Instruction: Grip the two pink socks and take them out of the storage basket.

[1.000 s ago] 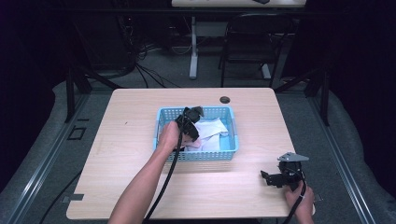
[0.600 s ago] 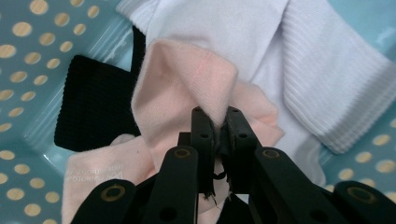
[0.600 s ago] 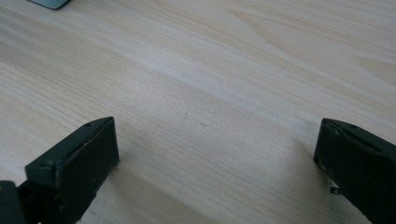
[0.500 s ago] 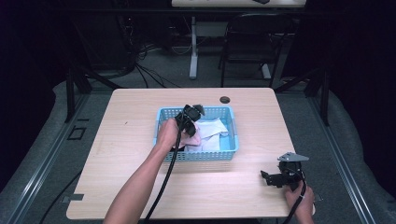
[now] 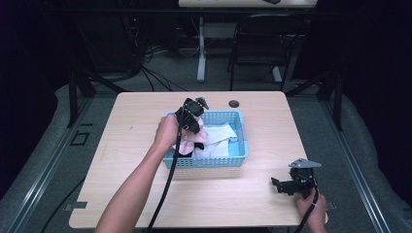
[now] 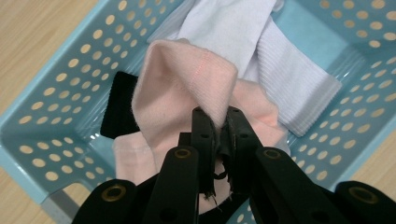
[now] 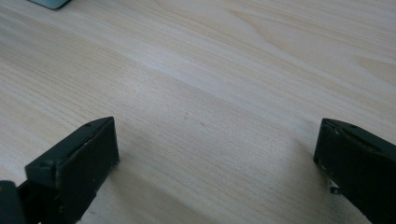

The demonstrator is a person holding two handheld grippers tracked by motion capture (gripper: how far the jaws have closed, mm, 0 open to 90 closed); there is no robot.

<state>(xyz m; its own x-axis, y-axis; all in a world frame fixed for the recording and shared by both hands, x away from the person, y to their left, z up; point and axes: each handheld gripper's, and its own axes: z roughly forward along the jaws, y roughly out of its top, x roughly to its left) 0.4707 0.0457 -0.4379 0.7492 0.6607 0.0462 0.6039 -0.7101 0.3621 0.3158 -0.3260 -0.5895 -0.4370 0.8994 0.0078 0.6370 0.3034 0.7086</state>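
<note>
Your left gripper (image 6: 216, 122) has drifted leftward over the blue basket (image 5: 236, 160), jaws pinching the pink sock (image 6: 187, 88) at frame centre; your right gripper (image 7: 215, 154) rests spread wide, lower right on the table (image 5: 141, 111).

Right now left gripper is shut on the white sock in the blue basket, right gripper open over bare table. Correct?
One error: the left gripper is shut on the pink sock, not the white sock, which lies loose beside it in the blue basket; the left gripper view shows this. The right gripper is open over bare table.
</note>
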